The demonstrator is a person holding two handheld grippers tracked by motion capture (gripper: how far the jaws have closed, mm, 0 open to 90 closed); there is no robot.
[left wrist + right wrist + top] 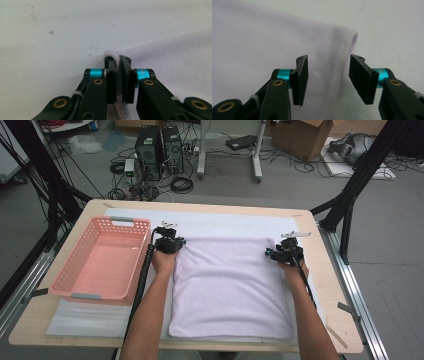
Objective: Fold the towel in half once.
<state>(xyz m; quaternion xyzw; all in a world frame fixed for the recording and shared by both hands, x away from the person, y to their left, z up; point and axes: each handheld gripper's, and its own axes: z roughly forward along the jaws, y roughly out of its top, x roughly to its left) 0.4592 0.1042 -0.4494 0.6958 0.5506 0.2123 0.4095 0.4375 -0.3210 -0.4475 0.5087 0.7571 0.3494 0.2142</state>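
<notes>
High view: towel lay flat on the white mat on the counter, pink basket to its left. Left gripper had its jaws clamped on the towel's far-left corner. Right gripper sat at the far-right corner, jaws apart, hem between them, not pinched.

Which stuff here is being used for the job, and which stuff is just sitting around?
In use:
- towel, lying flat on the table
- left gripper, shut on the towel's far left corner
- right gripper, open over the towel's far right corner

Just sitting around:
- pink basket, left of the towel
- white mat
- computers and cardboard box on the floor
</notes>
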